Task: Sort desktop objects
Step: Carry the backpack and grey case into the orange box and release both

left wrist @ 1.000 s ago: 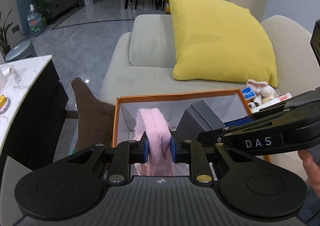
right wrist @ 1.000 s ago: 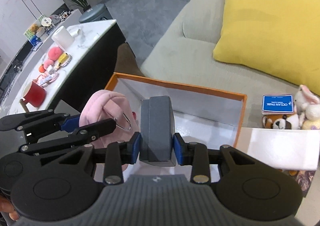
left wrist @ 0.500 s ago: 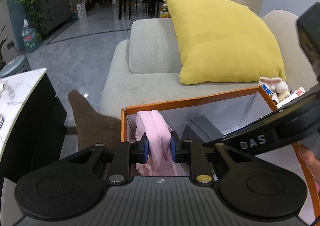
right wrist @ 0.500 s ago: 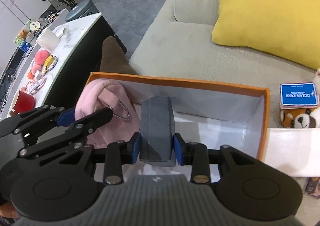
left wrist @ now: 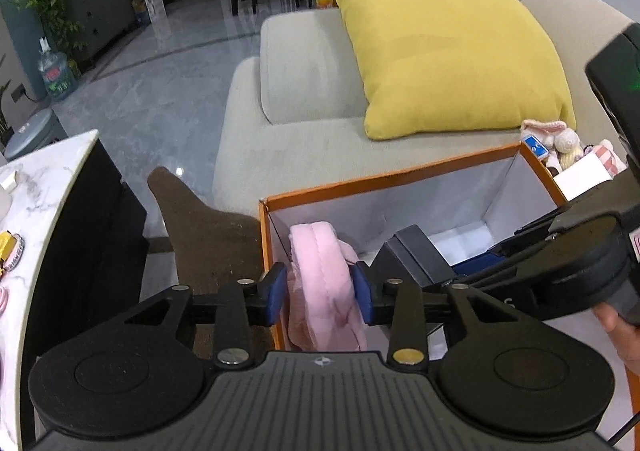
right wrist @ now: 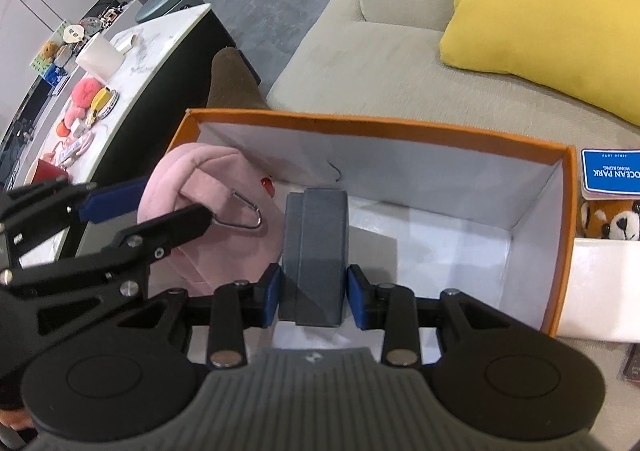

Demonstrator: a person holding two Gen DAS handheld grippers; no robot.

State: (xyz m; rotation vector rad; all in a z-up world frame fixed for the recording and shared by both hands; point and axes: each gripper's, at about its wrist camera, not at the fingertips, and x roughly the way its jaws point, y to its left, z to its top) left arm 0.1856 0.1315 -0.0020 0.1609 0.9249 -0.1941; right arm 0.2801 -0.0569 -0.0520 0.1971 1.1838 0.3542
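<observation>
An orange box (right wrist: pixel 360 127) with a white inside stands in front of the sofa. My left gripper (left wrist: pixel 320 296) hangs over its left end, and its jaws are opening. A pink plush pouch (left wrist: pixel 320 279) with a metal clip (right wrist: pixel 240 217) sits between the blue pads (left wrist: pixel 277 293), which stand slightly off it. In the right wrist view the pouch (right wrist: pixel 208 179) rests inside the box with the left gripper (right wrist: pixel 176 203) around it. My right gripper (right wrist: pixel 315 301) is shut on a dark grey case (right wrist: pixel 314 247), held upright low in the box. The case (left wrist: pixel 416 251) stands just right of the pouch.
A yellow cushion (left wrist: pixel 448 51) lies on the beige sofa (left wrist: pixel 304 123) behind the box. A marble-topped table (right wrist: pixel 160 47) with small items runs along the left. Plush toys (right wrist: pixel 612 219), a blue card pack (right wrist: pixel 608 175) and a white lid (right wrist: pixel 600 291) sit right of the box. A brown object (left wrist: pixel 208 235) stands at the box's left.
The left jaws have widened around the pink pouch. Both grippers have sunk lower into the orange box. The right gripper still clamps the grey case.
</observation>
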